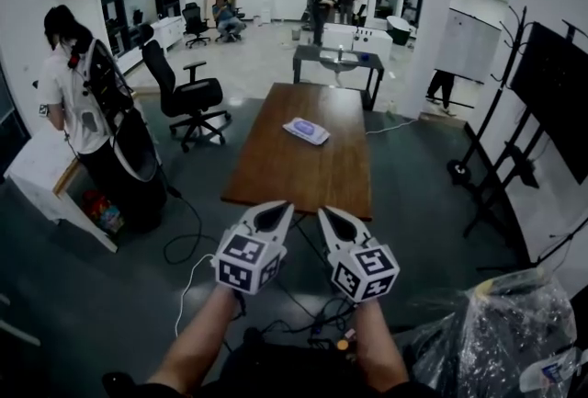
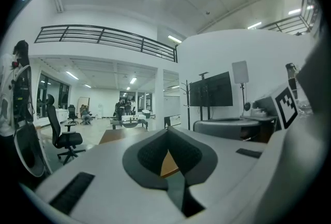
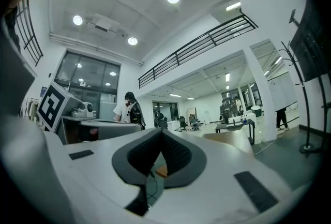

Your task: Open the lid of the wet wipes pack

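Note:
A white and purple wet wipes pack point(image 1: 306, 130) lies flat on the far part of a brown wooden table point(image 1: 276, 171), its lid down. My left gripper point(image 1: 284, 207) and right gripper point(image 1: 322, 213) hang side by side just short of the table's near edge, well away from the pack. Both are shut with nothing between the jaws. In the left gripper view the closed left gripper point(image 2: 166, 132) points level at the table point(image 2: 115, 135). In the right gripper view the closed right gripper point(image 3: 161, 132) points the same way, with the table point(image 3: 227, 138) ahead to the right.
A black office chair point(image 1: 184, 96) stands left of the table, and a person with a backpack point(image 1: 78, 93) stands further left. Black stands point(image 1: 501, 157) with a screen are on the right. Cables point(image 1: 197, 244) lie on the floor below my grippers. A plastic-wrapped bundle point(image 1: 501, 332) sits at lower right.

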Demonstrator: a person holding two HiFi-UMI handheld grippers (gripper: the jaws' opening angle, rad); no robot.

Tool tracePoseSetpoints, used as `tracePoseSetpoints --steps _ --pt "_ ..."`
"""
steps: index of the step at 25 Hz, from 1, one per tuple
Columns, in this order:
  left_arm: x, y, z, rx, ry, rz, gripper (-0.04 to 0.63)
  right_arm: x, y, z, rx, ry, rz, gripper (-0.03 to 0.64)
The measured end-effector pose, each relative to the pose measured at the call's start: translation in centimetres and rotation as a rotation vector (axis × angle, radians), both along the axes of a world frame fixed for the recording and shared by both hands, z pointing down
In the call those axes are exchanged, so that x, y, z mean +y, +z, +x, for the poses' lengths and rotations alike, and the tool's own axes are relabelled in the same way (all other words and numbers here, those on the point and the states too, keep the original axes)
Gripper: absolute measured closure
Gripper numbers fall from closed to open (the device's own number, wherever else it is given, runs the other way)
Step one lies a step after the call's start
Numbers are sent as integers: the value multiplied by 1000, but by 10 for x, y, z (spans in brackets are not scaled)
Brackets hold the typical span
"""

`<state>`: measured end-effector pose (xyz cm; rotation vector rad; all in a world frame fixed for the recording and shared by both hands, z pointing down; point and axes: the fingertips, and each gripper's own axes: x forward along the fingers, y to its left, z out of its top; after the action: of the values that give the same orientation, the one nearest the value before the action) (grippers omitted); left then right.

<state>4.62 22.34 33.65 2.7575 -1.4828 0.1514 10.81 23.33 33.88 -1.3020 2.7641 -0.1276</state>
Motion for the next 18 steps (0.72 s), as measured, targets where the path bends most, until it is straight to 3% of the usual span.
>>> tracePoseSetpoints --steps 8,18 --pt "-60 11 -5 -9 13 -22 591 -62 6 -8 17 10 -20 606" --pt "-182 41 -33 20 90 -90 591 -179 24 -41 66 85 -67 606"
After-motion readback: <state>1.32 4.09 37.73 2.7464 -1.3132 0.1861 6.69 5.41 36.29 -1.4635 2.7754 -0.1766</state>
